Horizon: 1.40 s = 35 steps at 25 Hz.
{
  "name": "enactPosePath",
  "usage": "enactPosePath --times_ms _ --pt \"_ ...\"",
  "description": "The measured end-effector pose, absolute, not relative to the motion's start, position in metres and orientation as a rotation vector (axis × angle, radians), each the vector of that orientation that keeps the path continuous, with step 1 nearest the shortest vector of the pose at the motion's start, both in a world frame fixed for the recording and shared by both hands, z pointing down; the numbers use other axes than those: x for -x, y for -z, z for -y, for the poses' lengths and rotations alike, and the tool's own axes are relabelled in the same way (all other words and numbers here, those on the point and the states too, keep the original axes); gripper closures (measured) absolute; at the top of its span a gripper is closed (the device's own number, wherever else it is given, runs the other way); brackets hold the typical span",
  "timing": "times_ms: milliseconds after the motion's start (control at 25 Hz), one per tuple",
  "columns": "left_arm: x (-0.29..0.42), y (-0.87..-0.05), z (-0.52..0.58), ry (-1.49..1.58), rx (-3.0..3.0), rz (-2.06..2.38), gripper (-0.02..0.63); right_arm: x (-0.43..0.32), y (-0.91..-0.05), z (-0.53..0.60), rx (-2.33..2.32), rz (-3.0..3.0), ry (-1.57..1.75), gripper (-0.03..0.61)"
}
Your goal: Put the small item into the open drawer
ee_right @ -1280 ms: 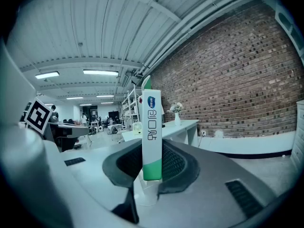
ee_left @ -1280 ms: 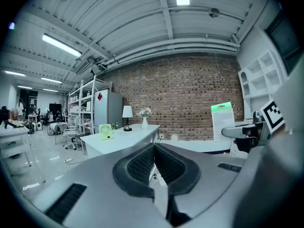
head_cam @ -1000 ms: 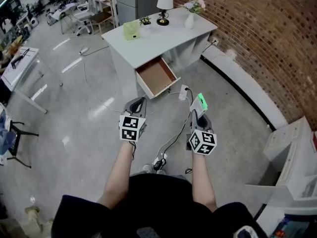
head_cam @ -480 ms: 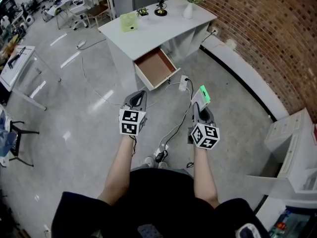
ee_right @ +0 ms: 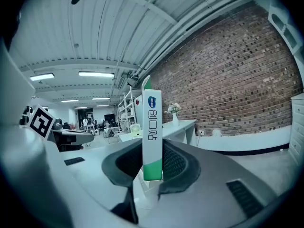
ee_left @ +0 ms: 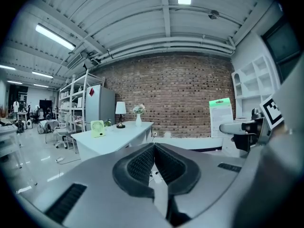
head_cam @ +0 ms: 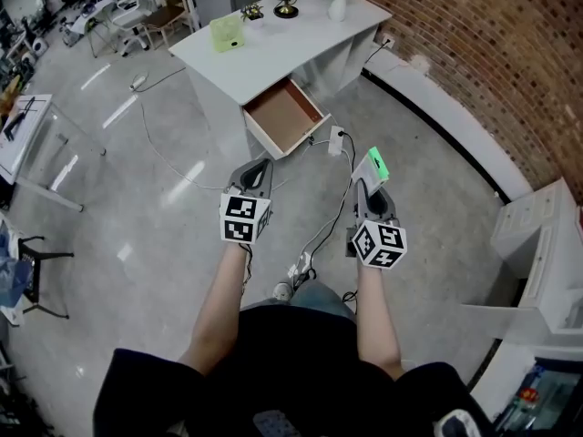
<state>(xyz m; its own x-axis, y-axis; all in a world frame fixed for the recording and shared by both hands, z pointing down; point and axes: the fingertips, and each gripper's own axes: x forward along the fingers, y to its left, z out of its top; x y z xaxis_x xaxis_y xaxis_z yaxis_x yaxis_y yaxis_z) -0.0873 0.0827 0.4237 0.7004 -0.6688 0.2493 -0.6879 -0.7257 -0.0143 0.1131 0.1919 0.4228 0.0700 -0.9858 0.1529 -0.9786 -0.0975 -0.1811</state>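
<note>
Count: one small green-and-white box [head_cam: 372, 166], one open drawer [head_cam: 284, 116], one white desk [head_cam: 291, 48].

My right gripper [head_cam: 368, 188]: jaws narrow and opening, pads on the box, which stands upright between them.

My left gripper [head_cam: 260, 167]: jaws pressed together, nothing in them.

Both forearms stretched forward, side by side above the floor [head_cam: 164, 244], well short of the drawer.

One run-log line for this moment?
left gripper: shut, empty | right gripper: opening, green-and-white box between jaws | desk drawer: open, not reached
</note>
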Motion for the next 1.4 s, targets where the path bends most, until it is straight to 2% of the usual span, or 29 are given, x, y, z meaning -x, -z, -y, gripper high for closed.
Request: enactPosePath --times_ms 760,1080,1400 --pt "0.088 -0.424 -0.022 -0.310 -2.803 1.120 0.591 -0.110 -0.402 -0.124 2.285 -2.120 0.309 0.495" --pt "0.053 -0.443 0.028 -0.331 -2.759 1.159 0.591 -0.144 -0.420 -0.059 2.235 -2.176 0.335 0.495" --pt "-0.003 -0.467 0.117 -0.344 -2.642 1.288 0.592 -0.205 -0.442 0.060 2.119 -2.337 0.391 0.495"
